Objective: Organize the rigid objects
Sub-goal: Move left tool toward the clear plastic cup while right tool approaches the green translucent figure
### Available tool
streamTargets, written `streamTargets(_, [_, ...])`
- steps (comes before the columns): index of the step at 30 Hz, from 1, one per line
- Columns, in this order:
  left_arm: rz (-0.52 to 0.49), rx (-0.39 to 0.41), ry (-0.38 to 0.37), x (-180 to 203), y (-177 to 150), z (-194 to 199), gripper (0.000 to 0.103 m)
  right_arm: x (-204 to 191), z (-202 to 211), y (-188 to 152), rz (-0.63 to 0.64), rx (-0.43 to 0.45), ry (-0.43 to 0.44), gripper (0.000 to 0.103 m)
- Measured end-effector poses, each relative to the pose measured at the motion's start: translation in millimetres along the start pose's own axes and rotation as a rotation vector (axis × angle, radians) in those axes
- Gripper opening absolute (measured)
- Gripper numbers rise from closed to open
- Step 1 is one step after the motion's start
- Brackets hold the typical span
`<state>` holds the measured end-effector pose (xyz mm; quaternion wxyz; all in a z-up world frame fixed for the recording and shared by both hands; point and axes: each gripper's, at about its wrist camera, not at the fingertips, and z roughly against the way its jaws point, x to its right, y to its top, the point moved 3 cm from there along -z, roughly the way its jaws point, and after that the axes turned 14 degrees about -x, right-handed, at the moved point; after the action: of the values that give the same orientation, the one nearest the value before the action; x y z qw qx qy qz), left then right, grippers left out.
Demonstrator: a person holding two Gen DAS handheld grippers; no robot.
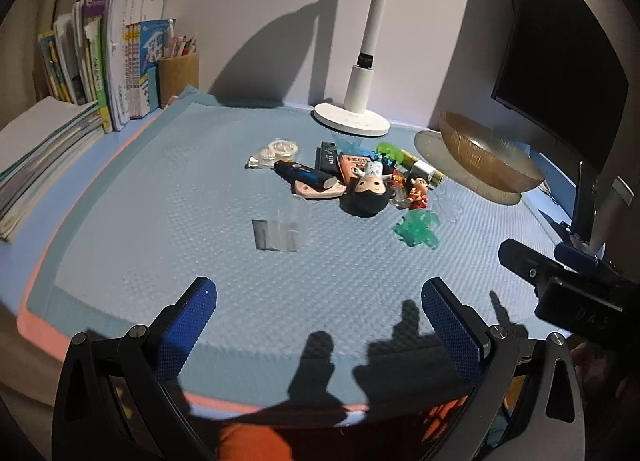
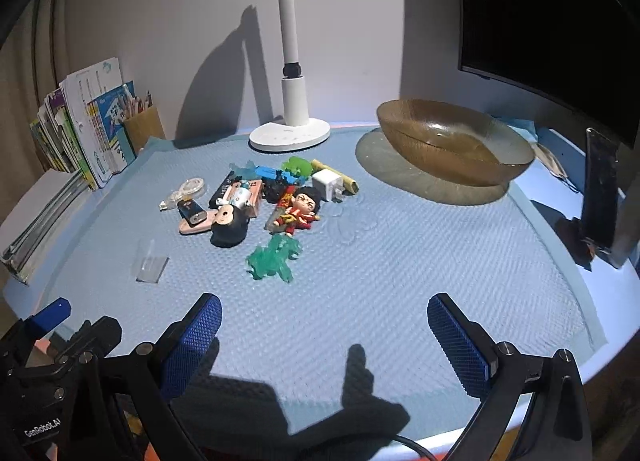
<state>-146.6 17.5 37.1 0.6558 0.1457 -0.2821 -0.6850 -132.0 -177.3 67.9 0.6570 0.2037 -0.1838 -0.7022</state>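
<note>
A plain pale grey wall (image 2: pixel 160 21) stood behind the desk, carrying hard dark shadows. A textured light-blue mat (image 1: pixel 160 261) covered the desk surface. A white desk lamp with a round base (image 2: pixel 290 135) stood at the rear centre, beside the wall. A large black monitor (image 1: pixel 560 61) occupied the rear right. Upright books and stacked papers (image 1: pixel 100 73) lined the rear left, next to a tan pencil holder (image 1: pixel 178 75).

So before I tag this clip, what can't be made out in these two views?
- Lamp: head cut off by the top edge in both views.
- Monitor: runs past the frame edge; only black shows.
- Toy pile: pieces overlap, so those at the back are partly hidden.
- Books: print too small to read.
- Bowl: its inside is only partly visible in the left wrist view.
</note>
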Motion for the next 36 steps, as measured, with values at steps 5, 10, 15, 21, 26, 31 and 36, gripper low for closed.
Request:
streamTargets(5, [0.021,0.024,0.059,8.7,-0.4,19.2,0.102,10.1,20.8,0.6,-0.028,0.045,0.012,0.103])
streamTargets(10, [0.024,0.031,0.063,13.3,-2.1,25.2,0.102,16.0,21.2,-1.6,-0.056,0.027,0.013,0.103])
streamTargets(15, [0.015,0.0,0.08,15.5,-6.0,13.2,0.102,14.6,15.4,-4.8,-0.05,0.003,0.006,0.103])
streamTargets(21, [0.008,-0.005,0.102,17.9,-8.8,9.9,0.102,5.4,14.9,-4.6,-0.024,0.002,-0.003,0.103])
streamTargets(26, [0.008,-0.019,0.102,18.2,-9.8,5.2,0.102,0.7,6.8,-5.1,-0.011,-0.021,-0.004,0.103])
streamTargets(31, [0.0,-0.029,0.107,18.8,-9.3,-0.3,0.102,1.4,0.8,-3.4,-0.014,-0.035,-0.007,0.103])
streamTargets(36, [-0.003,-0.042,0.103,18.6,-7.5,-5.6,0.102,3.0,-4.7,-1.1,-0.024,-0.049,0.006,0.103])
